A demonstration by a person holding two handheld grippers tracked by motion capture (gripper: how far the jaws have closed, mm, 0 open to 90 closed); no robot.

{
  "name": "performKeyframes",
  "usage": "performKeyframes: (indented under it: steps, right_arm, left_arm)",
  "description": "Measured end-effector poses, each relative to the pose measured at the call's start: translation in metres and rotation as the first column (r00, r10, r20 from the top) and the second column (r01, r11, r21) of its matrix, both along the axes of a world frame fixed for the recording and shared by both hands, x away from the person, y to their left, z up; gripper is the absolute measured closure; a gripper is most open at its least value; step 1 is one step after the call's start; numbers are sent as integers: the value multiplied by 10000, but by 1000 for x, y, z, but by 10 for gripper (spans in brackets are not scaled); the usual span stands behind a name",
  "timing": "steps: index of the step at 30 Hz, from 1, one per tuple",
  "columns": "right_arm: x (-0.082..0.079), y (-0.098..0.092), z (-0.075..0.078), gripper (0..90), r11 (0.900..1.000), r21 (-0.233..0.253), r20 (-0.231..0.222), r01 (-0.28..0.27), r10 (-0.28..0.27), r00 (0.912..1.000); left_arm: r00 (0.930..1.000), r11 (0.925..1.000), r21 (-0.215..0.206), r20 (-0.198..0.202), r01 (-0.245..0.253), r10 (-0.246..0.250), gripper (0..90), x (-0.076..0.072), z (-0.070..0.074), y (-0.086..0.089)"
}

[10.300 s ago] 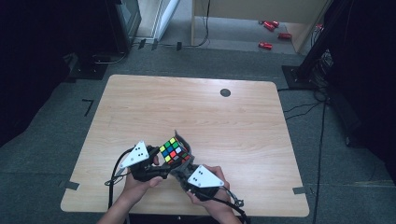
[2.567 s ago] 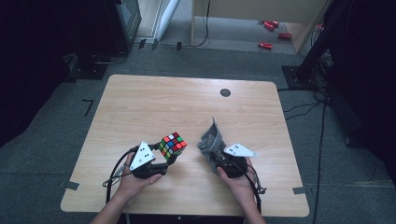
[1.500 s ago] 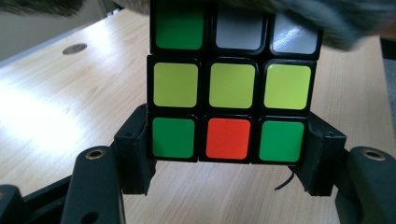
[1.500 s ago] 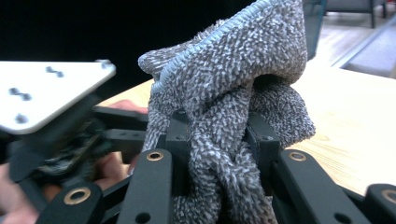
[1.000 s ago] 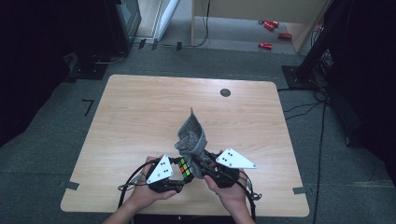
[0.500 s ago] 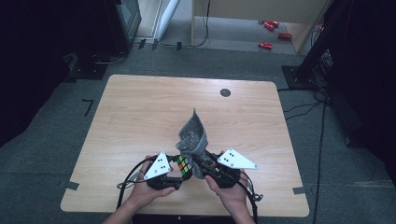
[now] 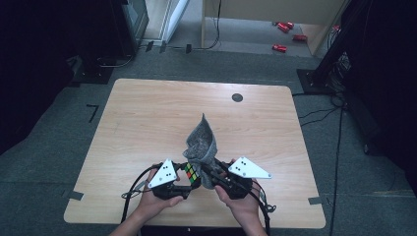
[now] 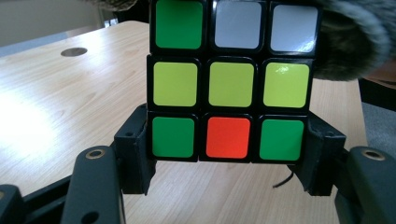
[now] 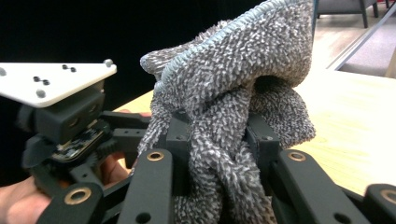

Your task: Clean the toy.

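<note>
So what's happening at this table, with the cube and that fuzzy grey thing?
A person at a wooden table holds a two-jaw gripper in each hand. The left gripper is clamped on a puzzle cube, gripping its bottom row from both sides. The right gripper pinches a bunched grey cloth. Cloth and cube are held up close together near the table's front edge, the cloth against the cube's top corner.

No readable text, labels, brands or numbers anywhere; cube [image 8: 231,81] stickers plain colour only.

Bare wooden tabletop, cluttered floor beyond

A dark round grommet [image 7: 237,97] is sitting near the tabletop's [image 7: 147,118] far edge; red objects [image 7: 283,36] are lying on the floor beyond.
</note>
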State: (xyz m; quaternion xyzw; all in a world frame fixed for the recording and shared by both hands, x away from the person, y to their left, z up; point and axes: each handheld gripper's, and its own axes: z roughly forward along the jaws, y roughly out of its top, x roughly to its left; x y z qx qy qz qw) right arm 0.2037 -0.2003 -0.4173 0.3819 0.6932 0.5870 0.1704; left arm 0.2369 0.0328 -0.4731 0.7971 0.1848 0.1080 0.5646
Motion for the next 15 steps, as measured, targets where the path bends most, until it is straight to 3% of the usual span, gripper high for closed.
performKeyframes:
  steps: [6,8,12,15]
  right_arm:
    - [8,-12,-7,692,9976,-78,-478,682,-685,9965]
    - [8,-11,-9,693,9985,-67,-558,551,-554,9969]
    - [4,-2,-5,693,9998,-86,-202,-188,186,9996]
    - [2,1,-4,692,9997,-171,-1,-190,190,9998]
  left_arm:
    - [9995,9993,197,9,-325,325,344,4,2,4]
    - [9991,9988,257,-59,-413,415,344,5,1,6]
    - [9997,9989,422,-150,-184,190,344,3,-3,0]
    - [9996,9979,641,229,125,-140,344,-6,-3,-9]
